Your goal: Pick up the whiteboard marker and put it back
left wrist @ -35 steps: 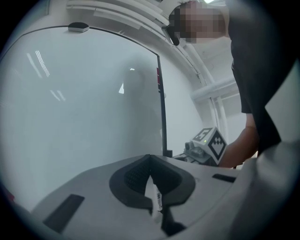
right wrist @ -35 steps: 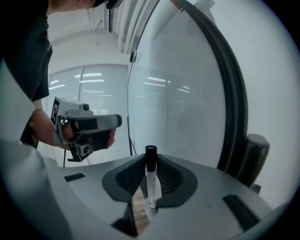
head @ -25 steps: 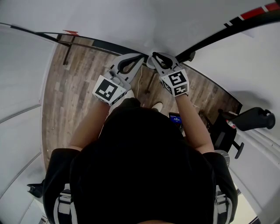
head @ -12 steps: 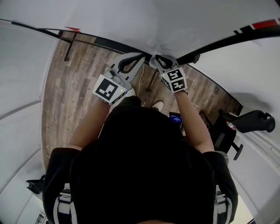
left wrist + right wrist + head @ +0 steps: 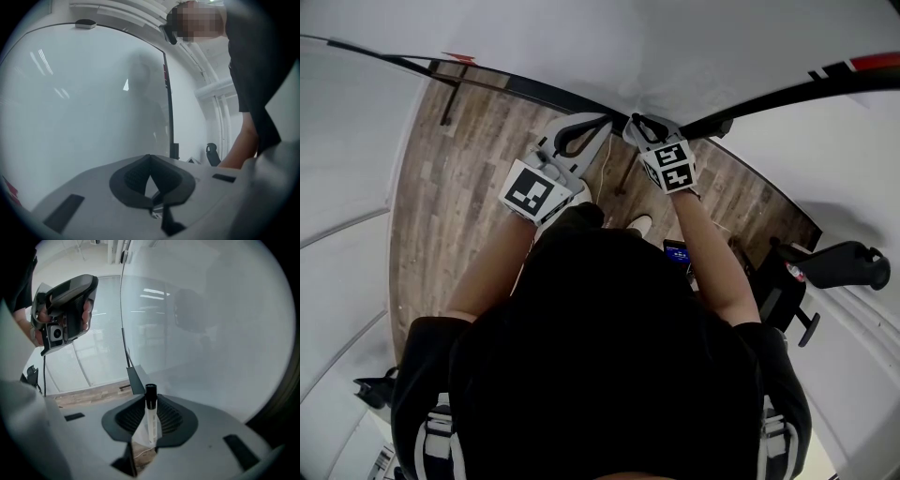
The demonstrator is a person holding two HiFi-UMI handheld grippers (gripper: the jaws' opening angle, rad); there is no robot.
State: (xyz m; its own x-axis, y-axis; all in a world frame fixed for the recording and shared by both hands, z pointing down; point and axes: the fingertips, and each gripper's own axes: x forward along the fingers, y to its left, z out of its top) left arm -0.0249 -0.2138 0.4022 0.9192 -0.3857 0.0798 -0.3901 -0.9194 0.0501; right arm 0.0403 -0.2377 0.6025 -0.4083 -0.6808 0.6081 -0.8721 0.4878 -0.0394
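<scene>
- Wooden flooring (image 5: 450, 187) is shown far below in the head view, with a white whiteboard (image 5: 628, 47) above it, bordered by a dark rail (image 5: 553, 96).
- Head view: the left gripper (image 5: 586, 131) and the right gripper (image 5: 642, 129) are held side by side, close to the rail. Compared with a second ago, the right gripper has been raised slightly towards the board, while the left gripper has scarcely shifted. The marker cannot be made out here.
- This change is judged to mean that the pick-up is complete and the return to the board is under way.
- Left gripper view: the jaws of the left gripper (image 5: 150, 164) are seen pressed together with nothing between them. A pale glossy panel (image 5: 84, 108) fills the background.
- Right gripper view: the whiteboard marker (image 5: 151, 423) is pinched between the jaws of the right gripper (image 5: 150, 404). It is held upright, with its black cap projecting beyond the jaw tips and its white barrel clamped between the pads. The board surface lies beyond, not touched by the cap.
- Containers: no tray, cup or holder for the marker can be identified in any view, so its resting place cannot be told.
</scene>
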